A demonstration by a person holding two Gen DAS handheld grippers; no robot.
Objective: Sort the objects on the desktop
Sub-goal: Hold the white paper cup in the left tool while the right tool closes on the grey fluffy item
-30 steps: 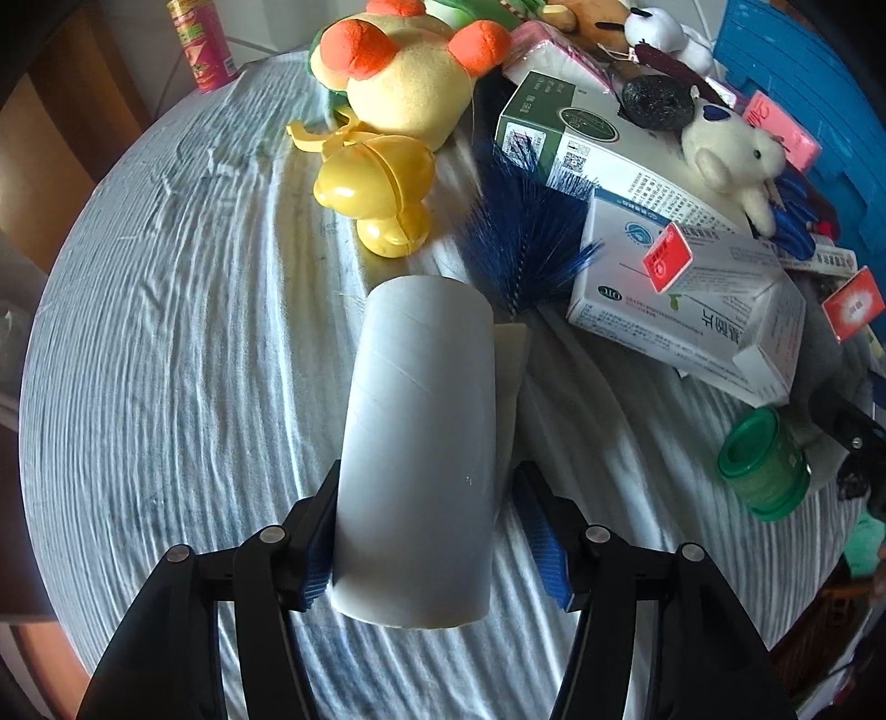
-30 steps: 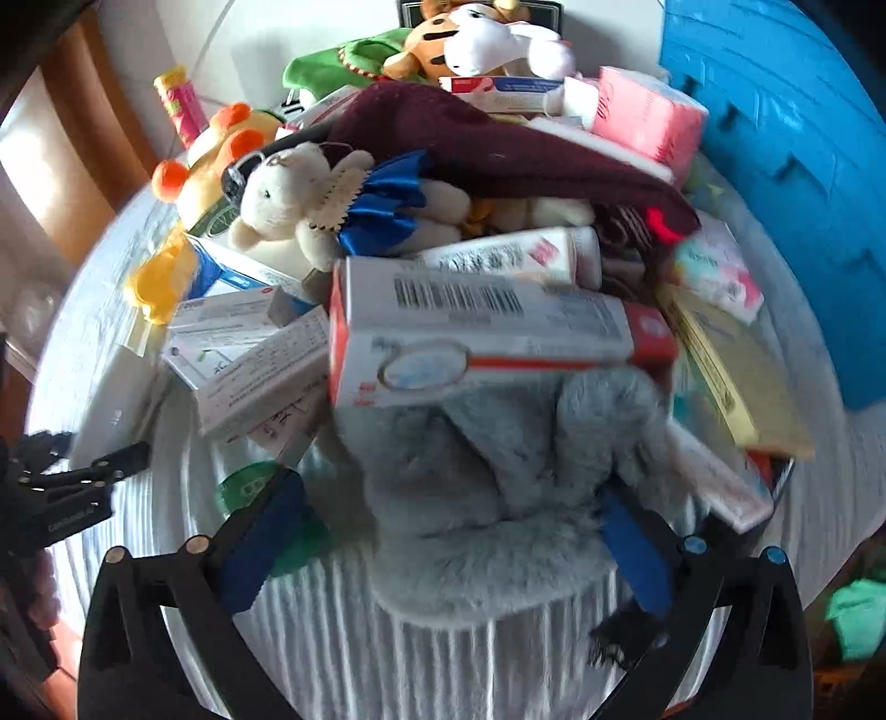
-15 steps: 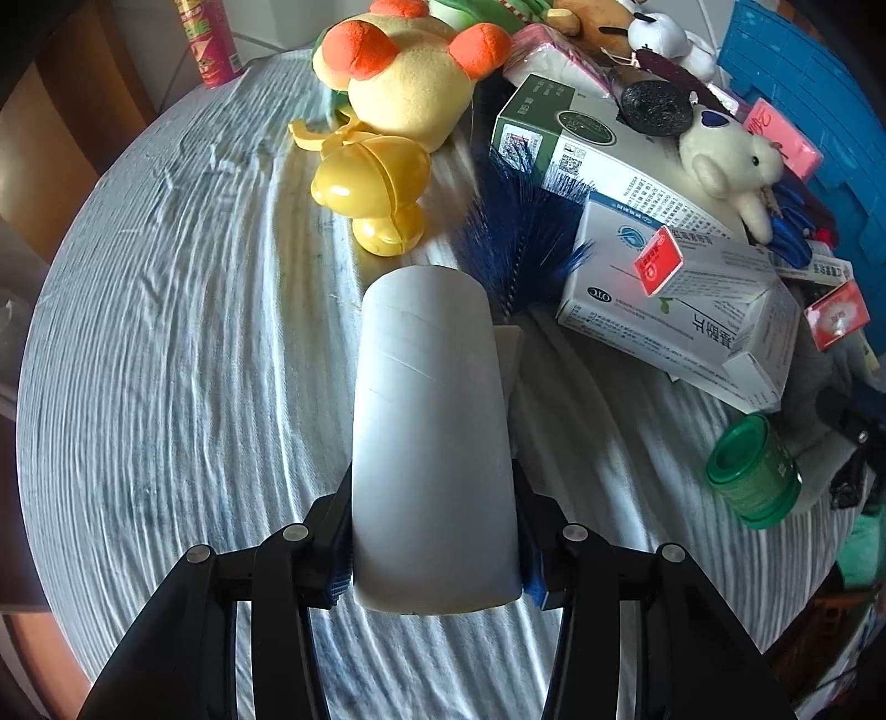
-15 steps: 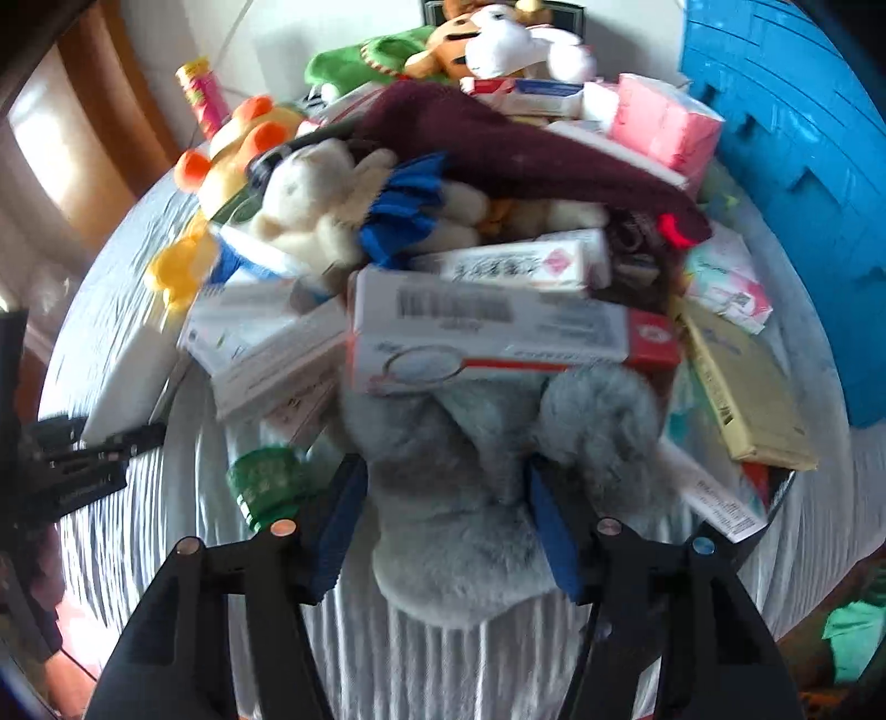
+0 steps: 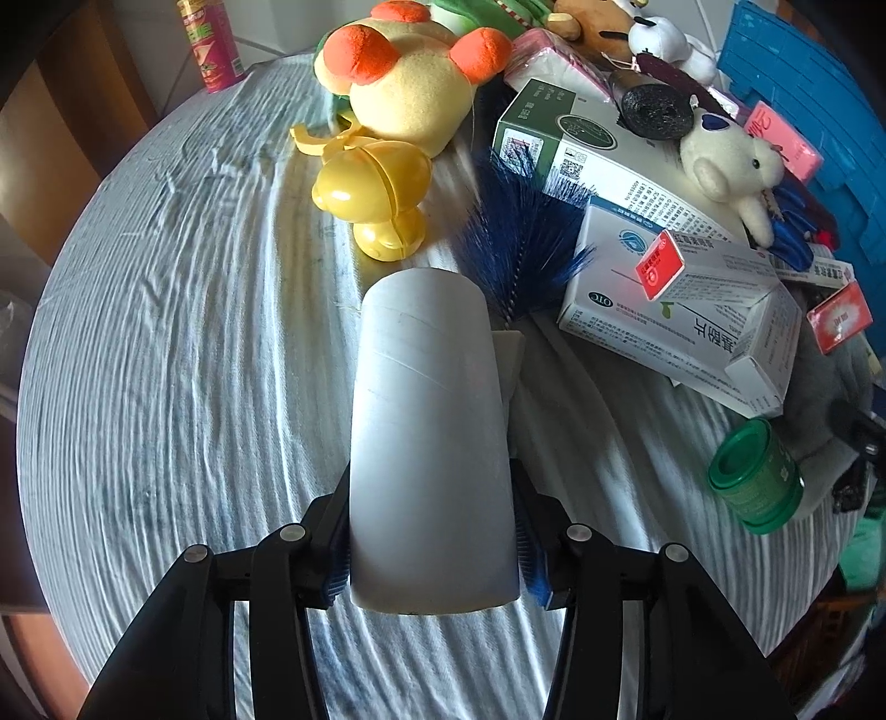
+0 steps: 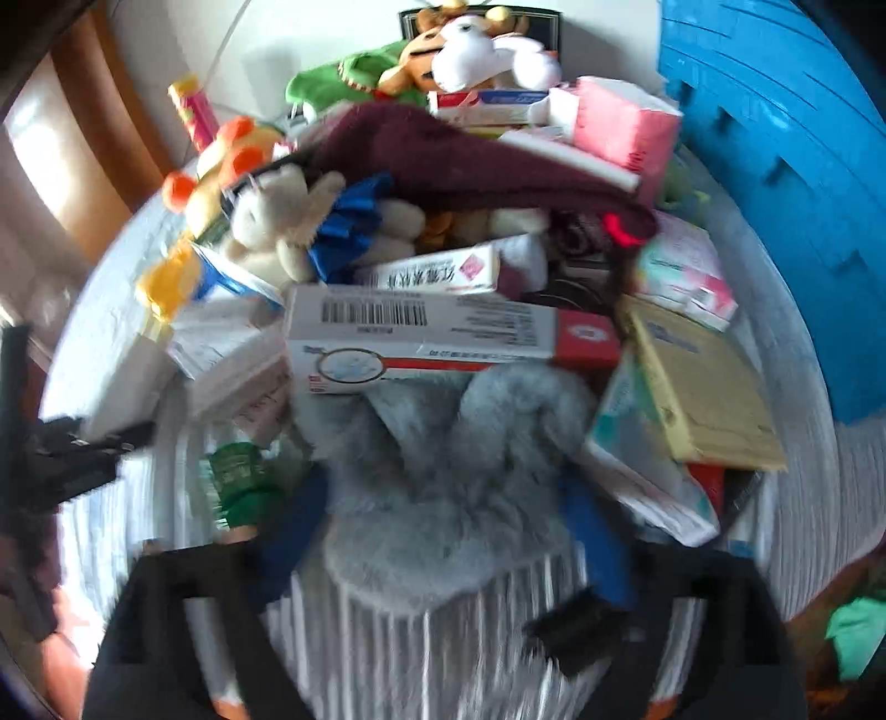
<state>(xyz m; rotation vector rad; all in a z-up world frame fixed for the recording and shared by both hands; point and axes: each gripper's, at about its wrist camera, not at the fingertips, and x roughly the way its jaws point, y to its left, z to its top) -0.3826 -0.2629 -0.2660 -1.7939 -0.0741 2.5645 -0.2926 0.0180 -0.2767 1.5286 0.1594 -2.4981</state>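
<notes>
A grey cardboard tube [image 5: 426, 415] lies lengthwise between the fingers of my left gripper [image 5: 432, 537], which is shut on its near end; its far end points at a blue bristle brush [image 5: 520, 243]. In the right wrist view, a grey furry plush [image 6: 443, 471] lies at the near edge of the pile. My right gripper [image 6: 443, 531] straddles it. Its jaws are opening, with the blue pads [image 6: 293, 520] wide on either side of the plush. That view is motion-blurred.
The round table [image 5: 166, 332] has a striped cloth. Yellow plastic duck [image 5: 376, 194], yellow plush [image 5: 410, 94], medicine boxes [image 5: 681, 315], white bear [image 5: 725, 166], green jar [image 5: 753, 476] and a blue crate [image 6: 775, 166] crowd the right and back. A pink can [image 5: 210, 44] stands far left.
My left jaws closed onto the grey tube, which now sits a little off the cloth. My right jaws squeezed in on the grey plush, then spread wide again.
</notes>
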